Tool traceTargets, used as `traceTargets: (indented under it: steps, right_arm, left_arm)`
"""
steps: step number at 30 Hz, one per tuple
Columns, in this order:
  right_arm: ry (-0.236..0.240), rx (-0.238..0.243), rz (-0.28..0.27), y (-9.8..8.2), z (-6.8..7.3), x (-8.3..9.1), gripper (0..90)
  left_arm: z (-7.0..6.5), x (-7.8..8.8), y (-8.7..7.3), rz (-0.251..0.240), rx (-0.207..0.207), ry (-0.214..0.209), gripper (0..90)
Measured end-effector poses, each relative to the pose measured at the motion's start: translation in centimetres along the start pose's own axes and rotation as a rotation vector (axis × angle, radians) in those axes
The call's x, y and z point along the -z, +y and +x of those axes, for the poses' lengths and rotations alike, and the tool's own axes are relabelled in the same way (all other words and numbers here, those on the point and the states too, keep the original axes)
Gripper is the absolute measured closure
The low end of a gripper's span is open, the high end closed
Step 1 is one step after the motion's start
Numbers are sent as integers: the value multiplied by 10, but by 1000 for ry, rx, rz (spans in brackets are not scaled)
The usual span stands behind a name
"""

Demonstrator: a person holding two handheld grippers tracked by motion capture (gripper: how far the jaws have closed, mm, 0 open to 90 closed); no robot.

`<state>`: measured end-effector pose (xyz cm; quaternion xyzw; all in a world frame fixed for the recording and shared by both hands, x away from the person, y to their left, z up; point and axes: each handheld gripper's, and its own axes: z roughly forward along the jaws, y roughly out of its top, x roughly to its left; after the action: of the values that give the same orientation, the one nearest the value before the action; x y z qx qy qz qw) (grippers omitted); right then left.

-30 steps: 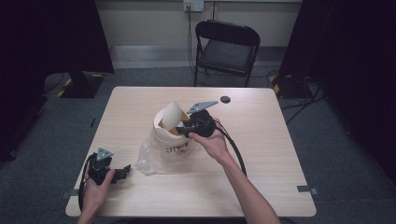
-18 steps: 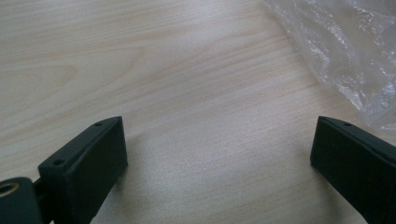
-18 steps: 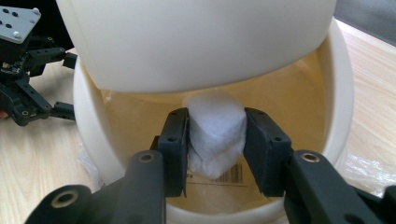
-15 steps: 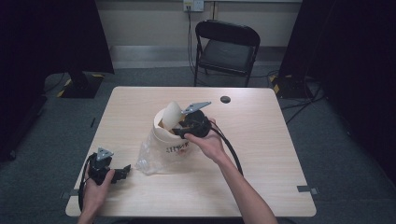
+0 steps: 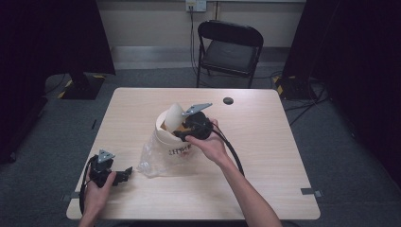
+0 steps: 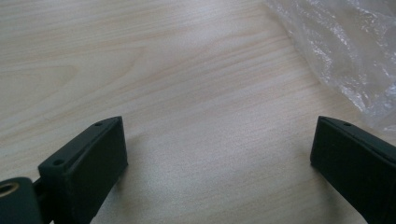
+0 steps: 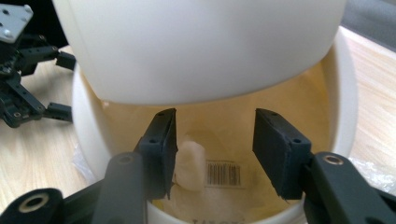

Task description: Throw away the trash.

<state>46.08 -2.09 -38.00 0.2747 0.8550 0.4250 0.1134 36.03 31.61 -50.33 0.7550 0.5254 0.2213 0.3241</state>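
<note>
A light wooden table (image 5: 265, 156) carries a white paper cup (image 5: 171, 137) near its middle, standing with its mouth up and a curled white flap (image 5: 174, 115) rising from the far side of its rim. Crumpled clear plastic wrap (image 5: 153, 163) lies against the cup's near-left side. The right hand (image 5: 208, 144) holds the right gripper (image 7: 215, 140) at the cup's right rim, its jaws reaching into the mouth of the cup; in the right gripper view they stand moderately apart and hold nothing, with a small white lump (image 7: 190, 164) just beside the left jaw and a barcode label (image 7: 224, 173) on the cup's inner wall between them. Whether the lump touches the jaw cannot be told. The gripper's black cable (image 5: 234, 153) loops along the forearm toward the near edge. Near the table's near-left corner, the left hand (image 5: 97, 191) holds the left gripper (image 5: 124, 173) low over the wood, jaws spread wide and empty; in the left gripper view the bare grain lies between them and the edge of the plastic wrap sits near the right jaw. A small dark round disc (image 5: 228, 100) lies near the far edge, well apart from the cup. Beyond the table stands a black folding chair (image 5: 230, 47).
</note>
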Motion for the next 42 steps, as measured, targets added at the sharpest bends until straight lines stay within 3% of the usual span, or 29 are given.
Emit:
traceTargets:
  steps: [6, 17, 30, 42]
  right_arm:
    - [6, -21, -10, -1, -4, 7, 584]
    - [0, -32, -58, -4, -7, 20, 551]
    - [-40, -57, -104, -11, -14, 45, 404]
    - [-85, -115, -121, -31, -27, 64, 282]
  left_arm:
    - [0, 0, 0, -1, 1, 0, 33]
    - [0, 0, 0, -1, 2, -1, 33]
    - [0, 0, 0, -1, 1, 2, 33]
    - [0, 0, 0, 1, 0, 4, 33]
